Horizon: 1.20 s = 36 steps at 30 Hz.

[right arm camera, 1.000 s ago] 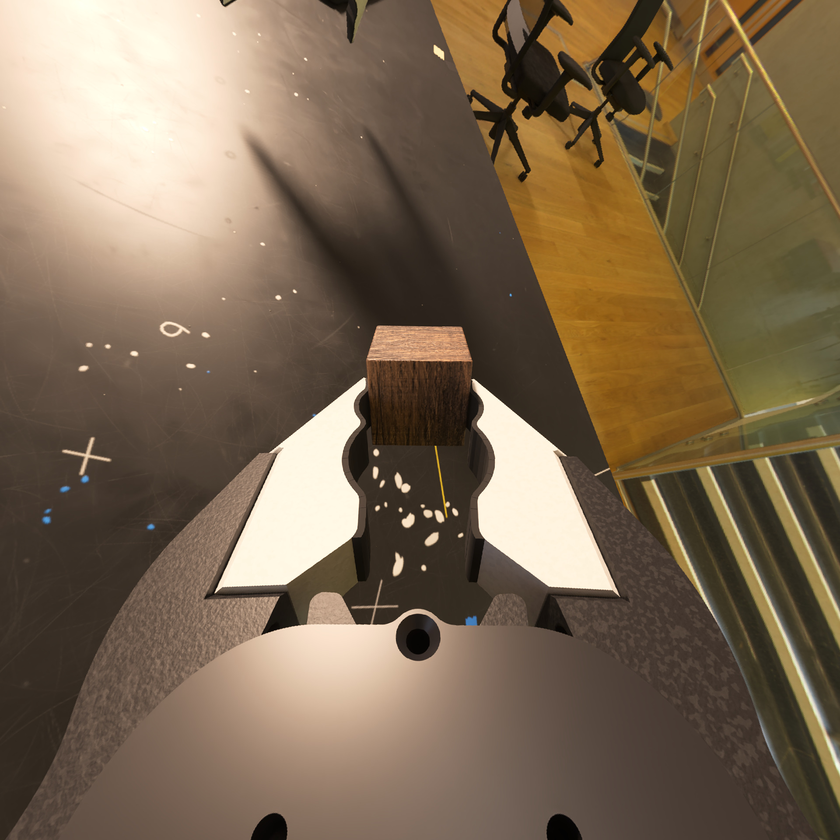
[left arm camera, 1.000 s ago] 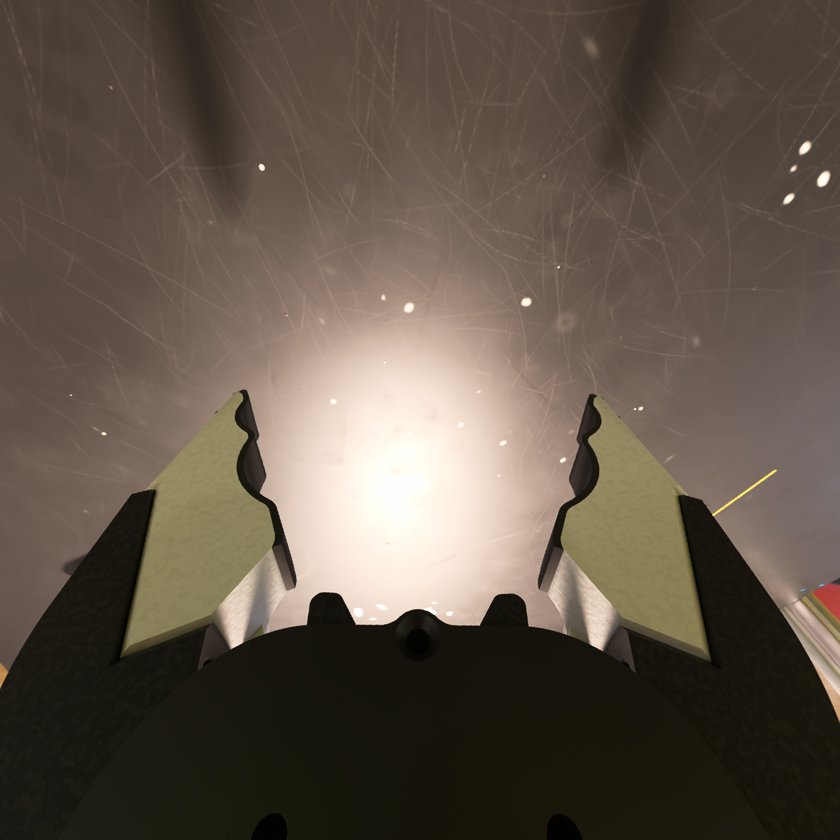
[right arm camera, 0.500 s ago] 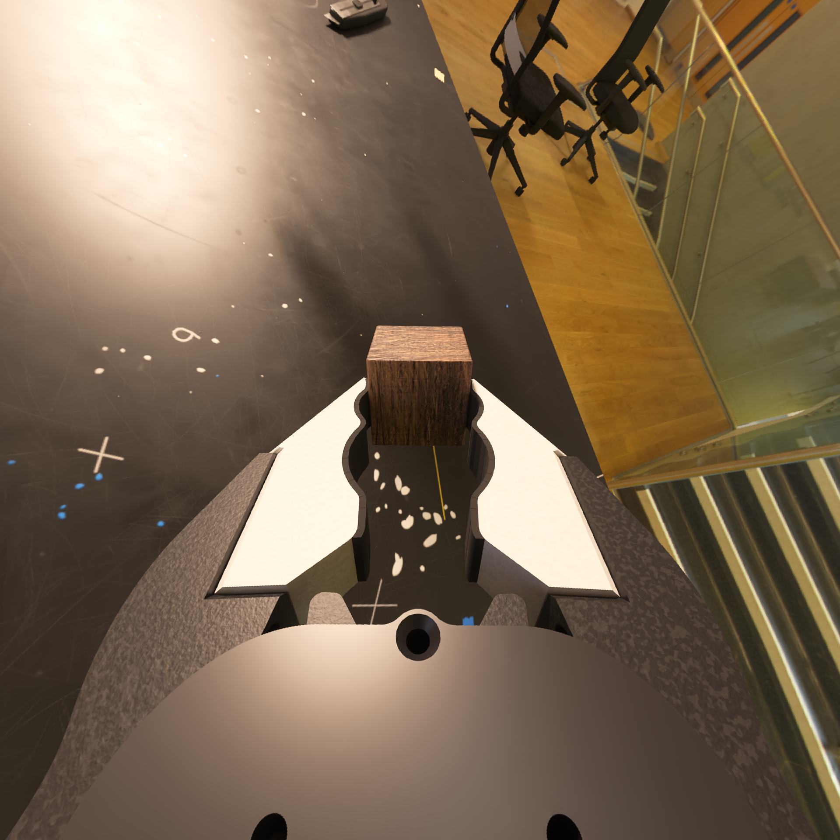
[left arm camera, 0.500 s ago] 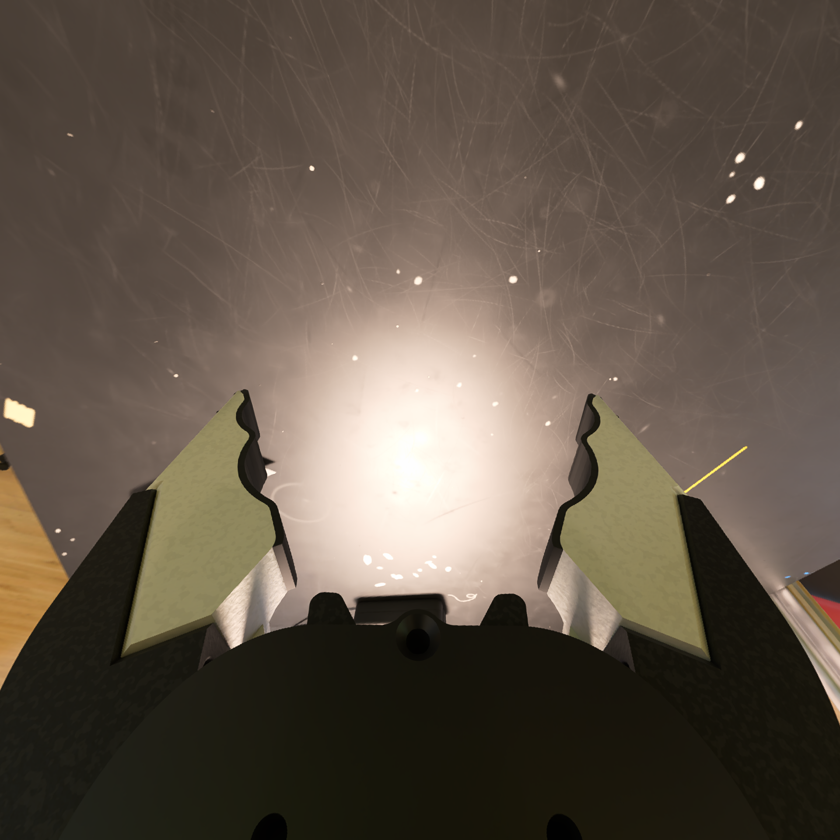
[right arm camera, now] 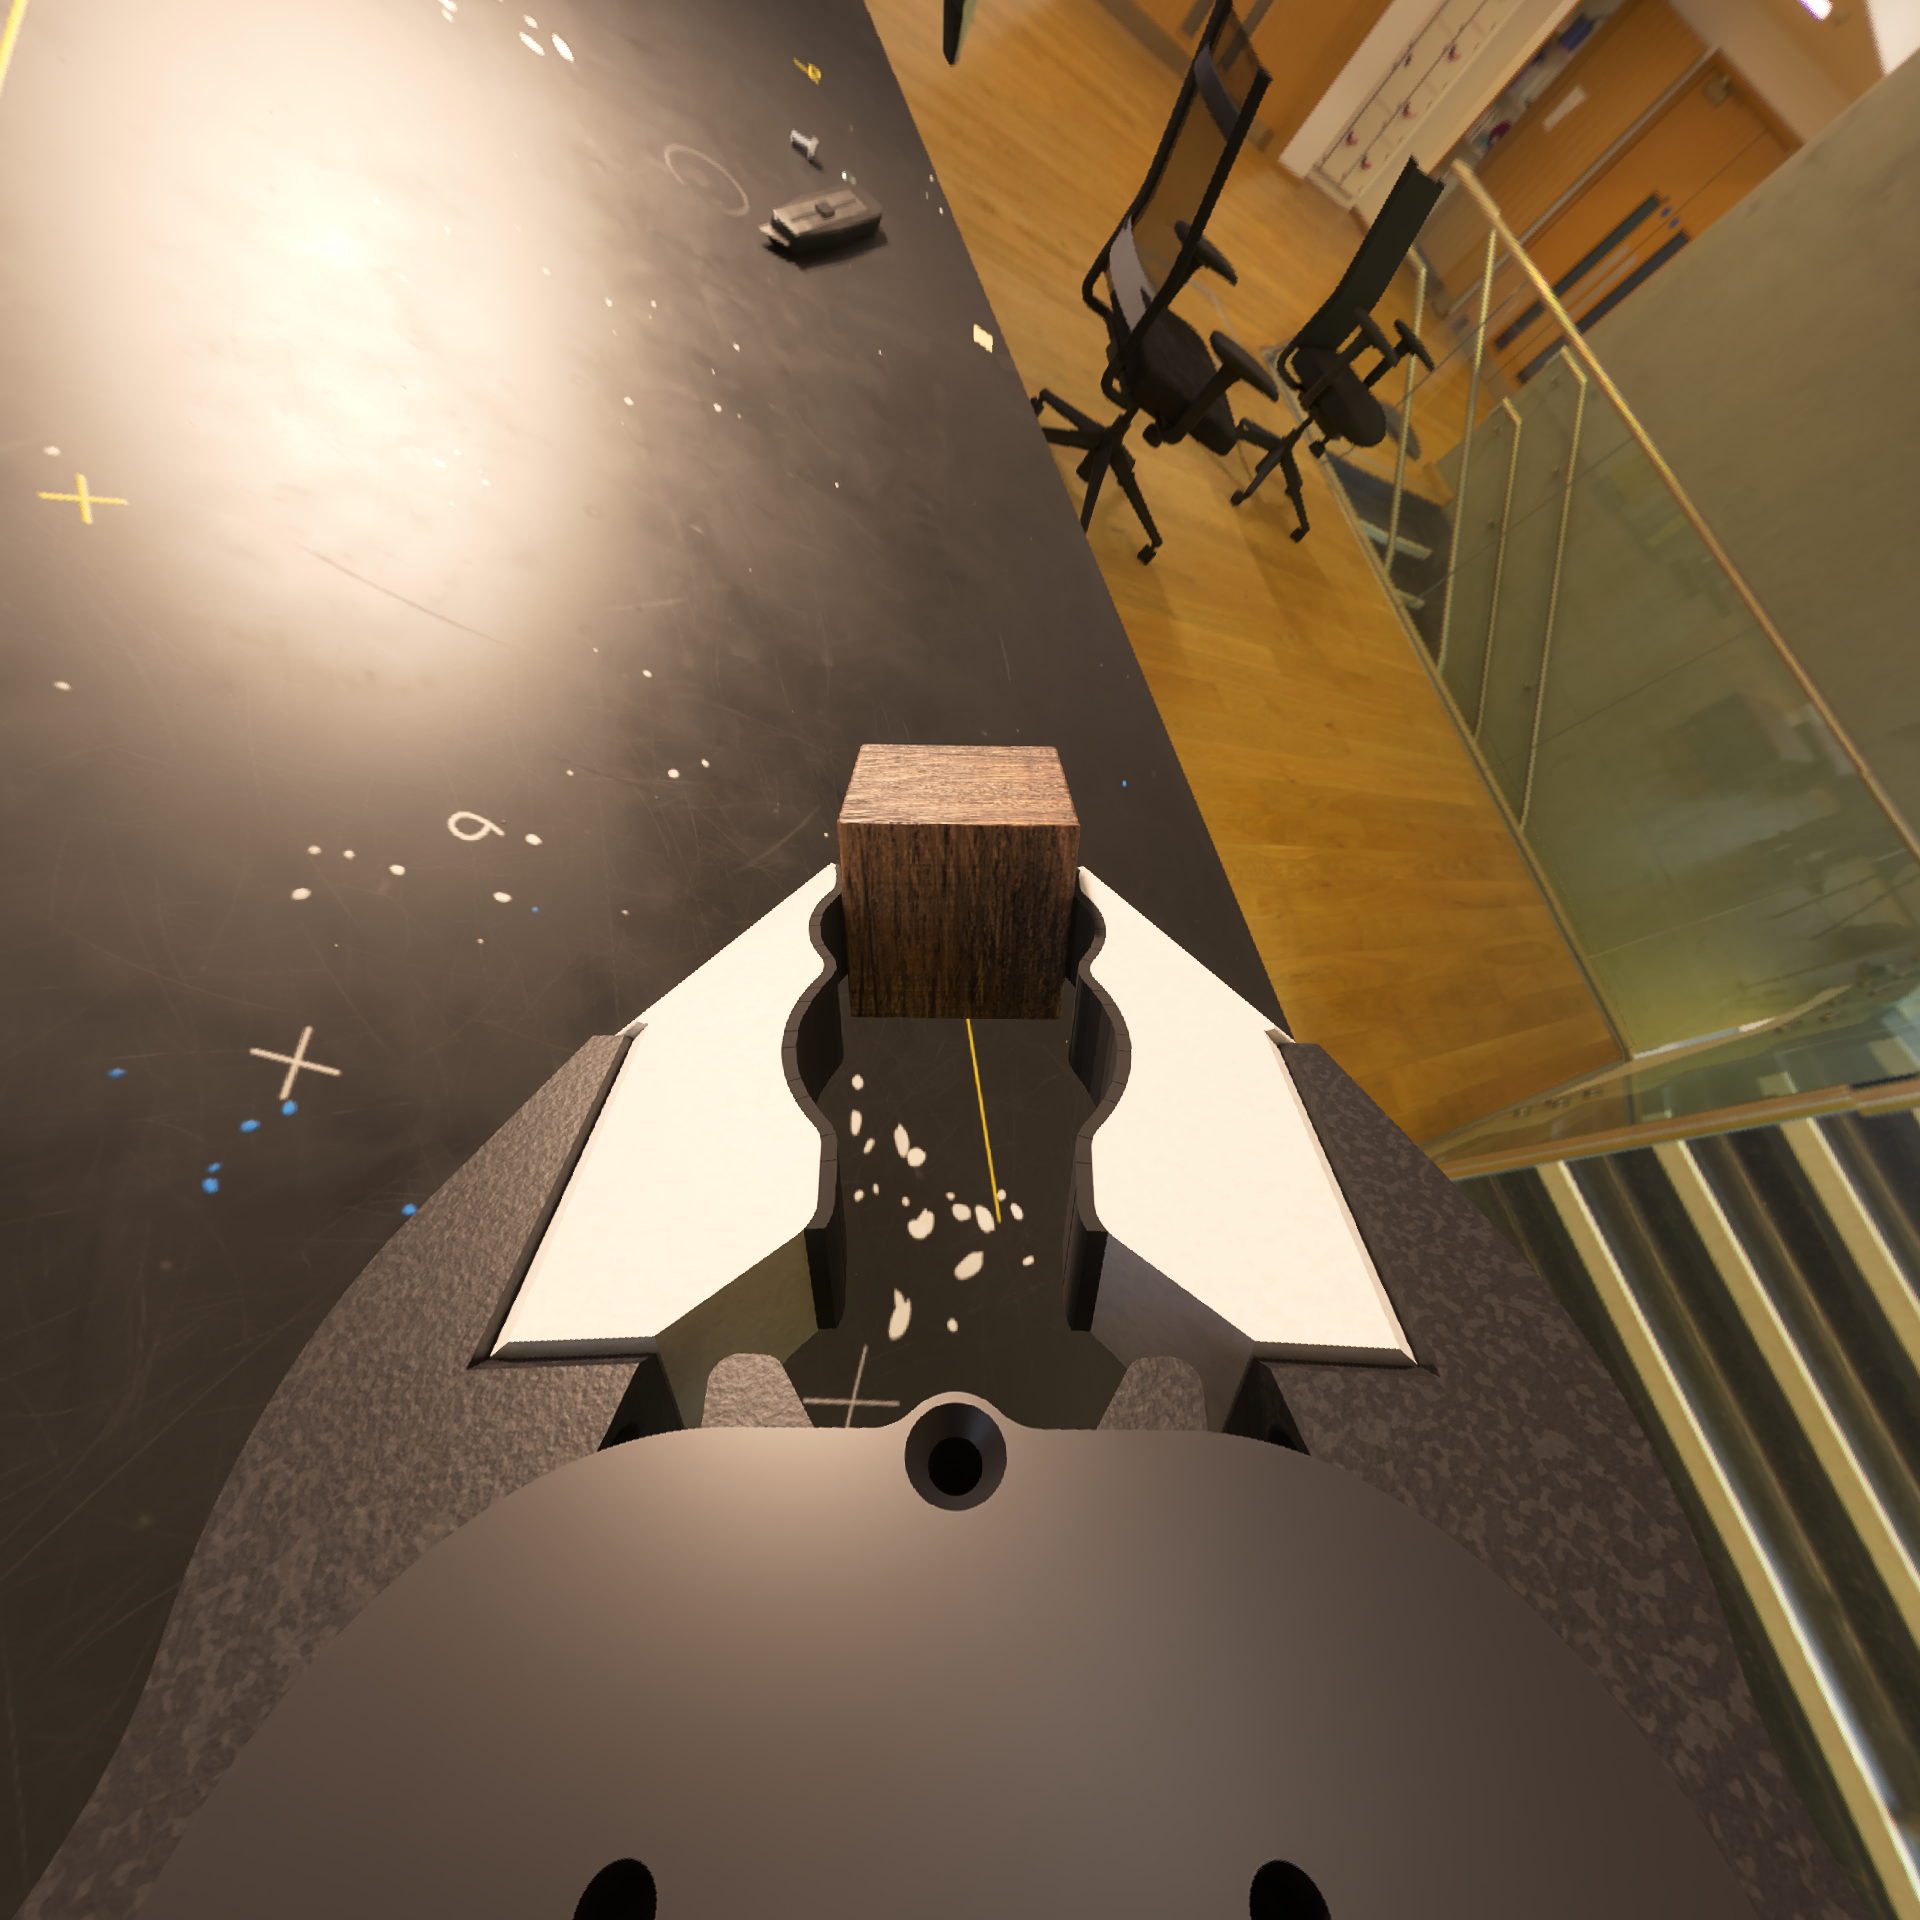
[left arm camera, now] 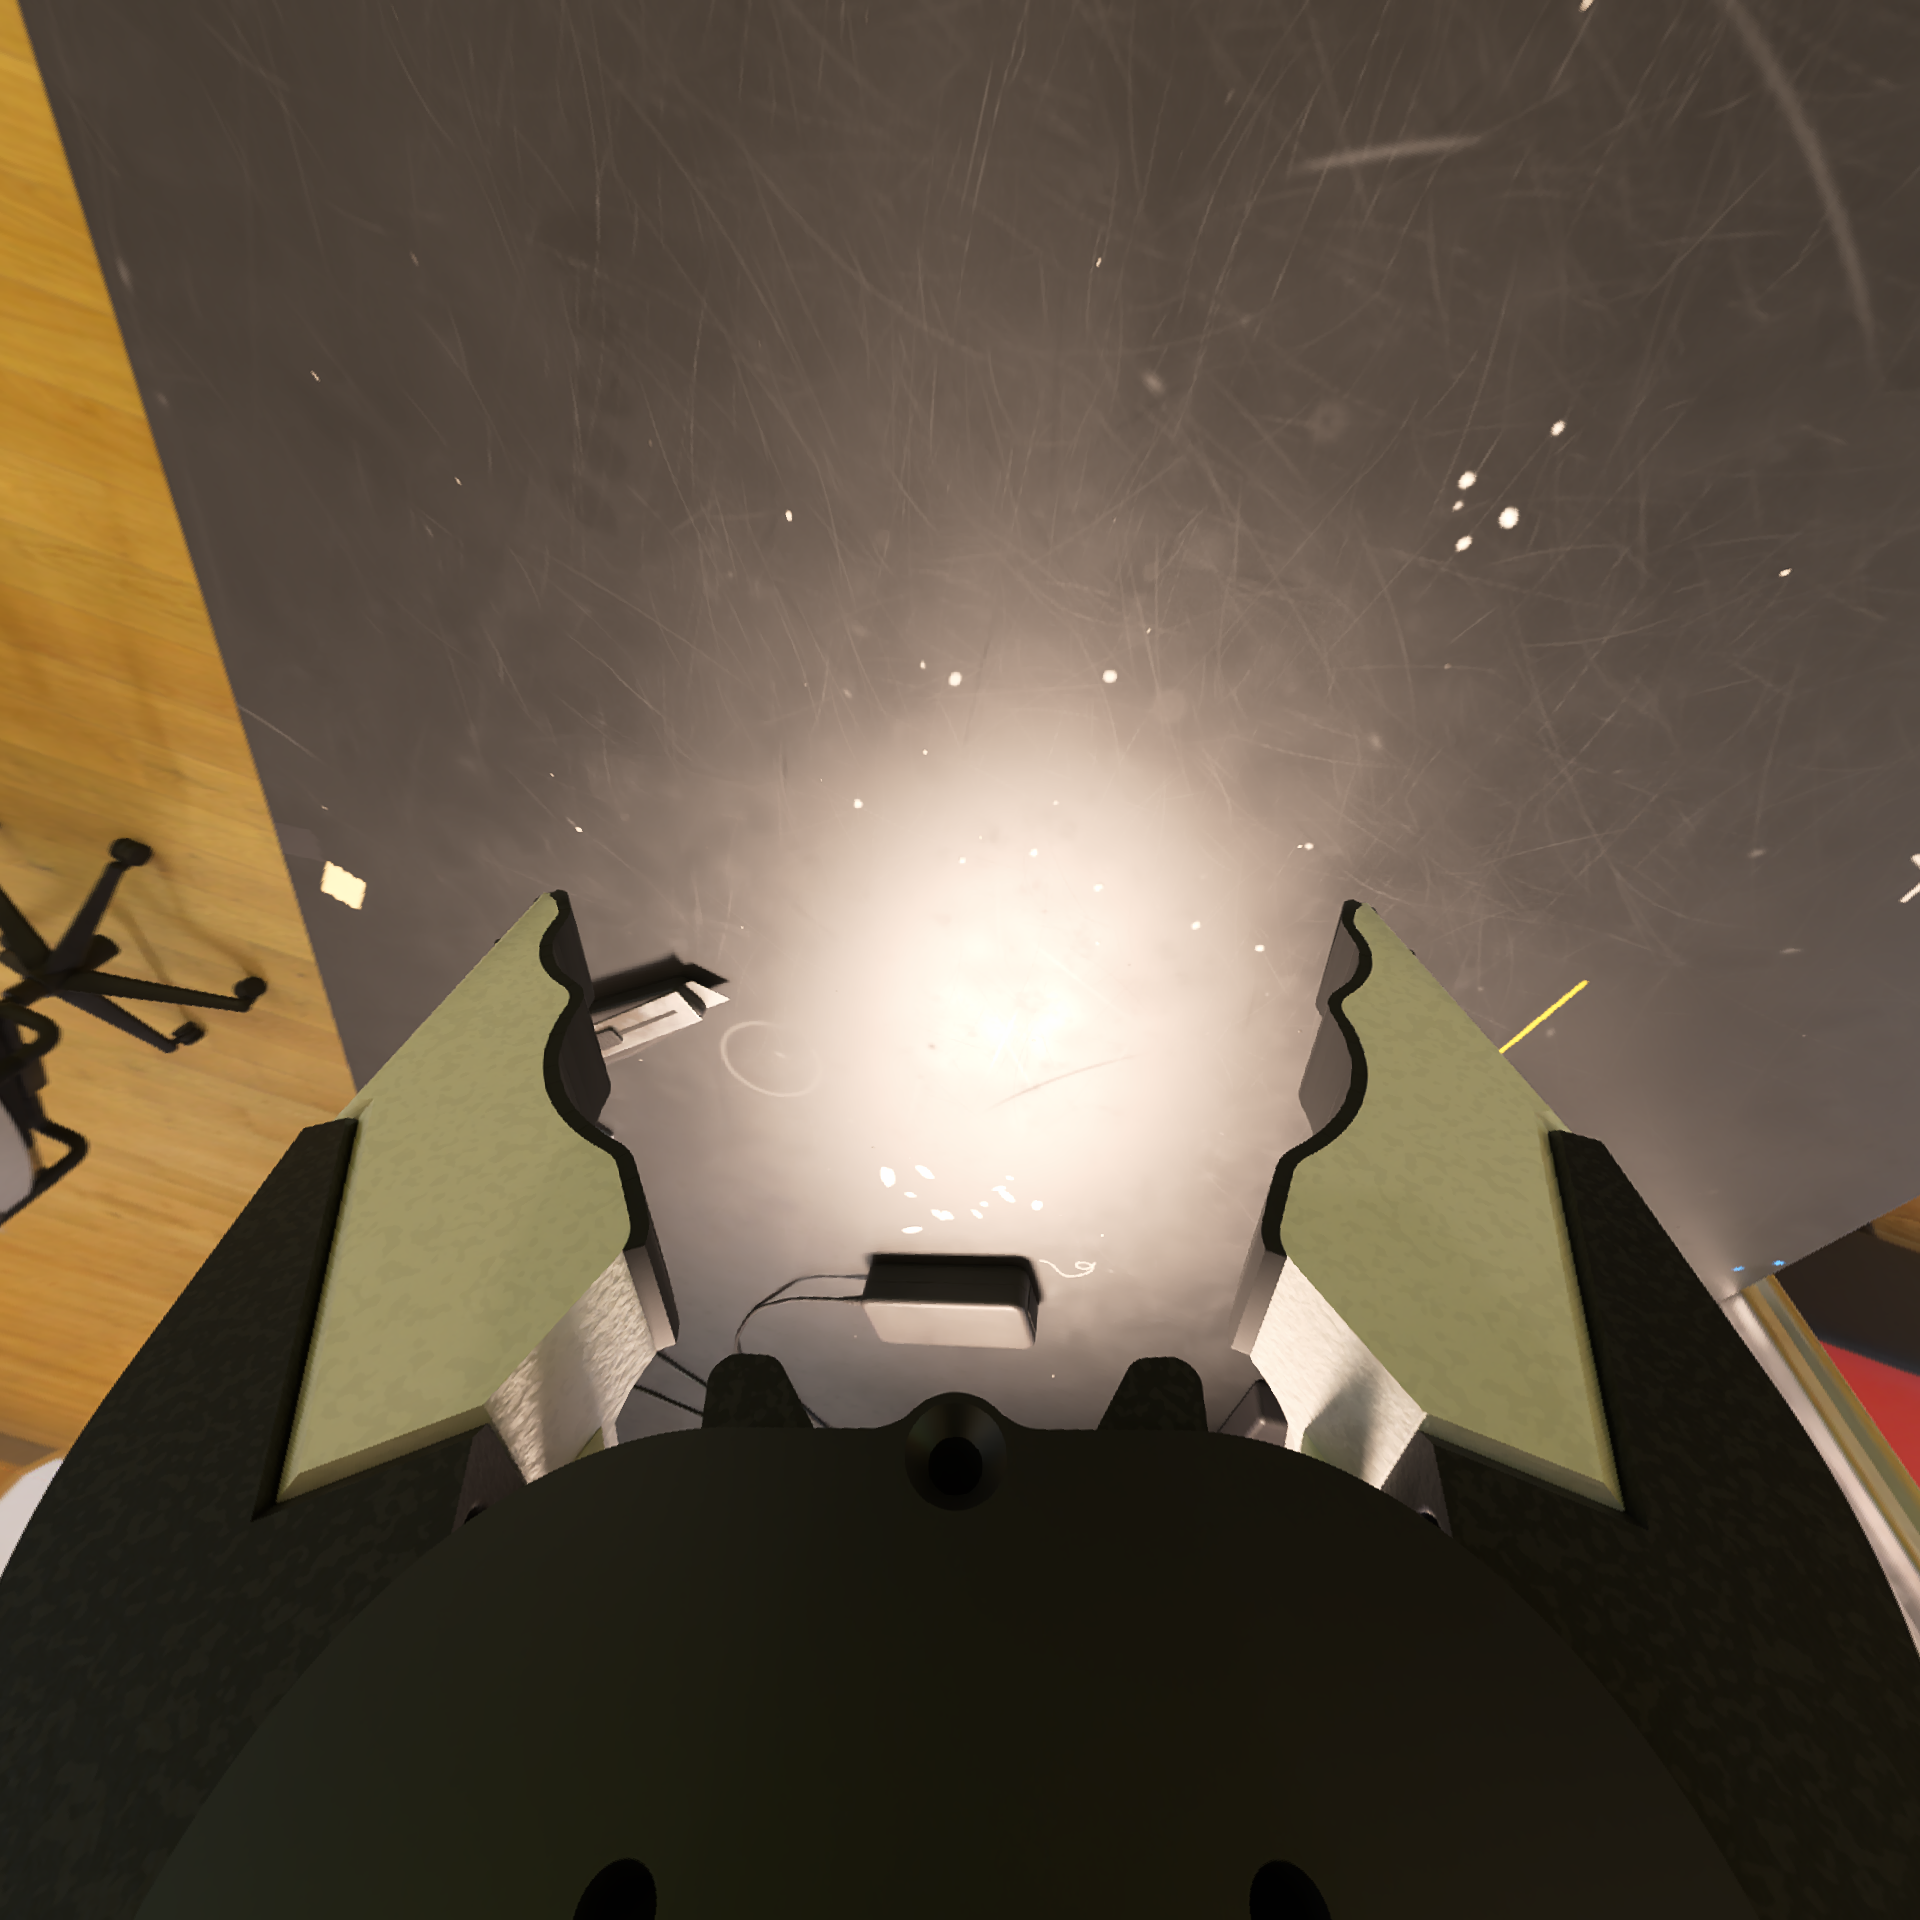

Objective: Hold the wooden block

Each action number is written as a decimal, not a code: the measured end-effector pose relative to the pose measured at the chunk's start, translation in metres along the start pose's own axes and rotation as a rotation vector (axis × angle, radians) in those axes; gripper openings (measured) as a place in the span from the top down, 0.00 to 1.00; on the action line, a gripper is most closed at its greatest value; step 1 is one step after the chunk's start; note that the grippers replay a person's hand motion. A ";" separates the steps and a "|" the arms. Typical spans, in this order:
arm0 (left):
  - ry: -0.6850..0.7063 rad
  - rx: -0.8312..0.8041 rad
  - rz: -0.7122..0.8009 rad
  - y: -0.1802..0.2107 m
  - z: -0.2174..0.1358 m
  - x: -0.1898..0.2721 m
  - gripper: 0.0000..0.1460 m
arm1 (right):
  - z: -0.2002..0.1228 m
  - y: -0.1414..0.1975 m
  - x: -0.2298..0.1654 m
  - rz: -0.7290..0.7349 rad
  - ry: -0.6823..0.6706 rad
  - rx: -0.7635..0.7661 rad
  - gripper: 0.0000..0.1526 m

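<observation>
While clamping wooden block [right arm camera: 956, 894] at right gripper [right arm camera: 956, 883] fingertips above dark tabletop [right arm camera: 312, 623]: keep squeeze steady, avoid tilt. Left gripper [left arm camera: 954, 914] spread wide, empty.

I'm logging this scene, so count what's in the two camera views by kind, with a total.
Wooden block: 1
Grippers, left and right: 2
Office chairs: 2
Small dark devices on the table: 2
Total: 7

Dark-brown grained wooden block [right arm camera: 958, 894], white-fingered claw [right arm camera: 958, 883]
</observation>
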State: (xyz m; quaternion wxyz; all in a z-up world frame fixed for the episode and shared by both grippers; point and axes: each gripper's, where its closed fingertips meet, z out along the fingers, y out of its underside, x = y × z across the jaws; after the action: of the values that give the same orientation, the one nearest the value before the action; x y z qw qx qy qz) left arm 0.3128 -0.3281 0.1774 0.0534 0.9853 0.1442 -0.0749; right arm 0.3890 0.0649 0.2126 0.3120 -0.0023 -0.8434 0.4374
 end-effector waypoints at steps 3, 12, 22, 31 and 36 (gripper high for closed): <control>-0.017 0.003 0.023 -0.017 -0.015 0.007 0.06 | -0.007 -0.005 -0.001 -0.004 0.003 0.027 0.74; -0.005 0.050 0.142 -0.098 -0.032 0.045 0.06 | -0.029 -0.012 -0.007 -0.007 -0.009 0.074 0.74; 0.113 0.105 0.308 -0.208 0.025 0.112 0.05 | -0.043 0.008 -0.021 0.045 -0.101 0.032 0.74; 0.230 0.067 0.381 -0.257 0.094 0.157 0.06 | -0.059 0.021 -0.021 0.096 -0.101 0.040 0.74; 0.259 0.023 0.350 -0.255 0.116 0.155 0.06 | -0.059 0.023 -0.023 0.083 -0.107 0.027 0.74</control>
State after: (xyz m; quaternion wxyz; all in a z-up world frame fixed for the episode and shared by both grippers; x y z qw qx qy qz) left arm 0.3701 -0.0570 0.0166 0.0354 0.9972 -0.0242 0.0610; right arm 0.4328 0.1160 0.2083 0.2480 -0.0098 -0.8521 0.4607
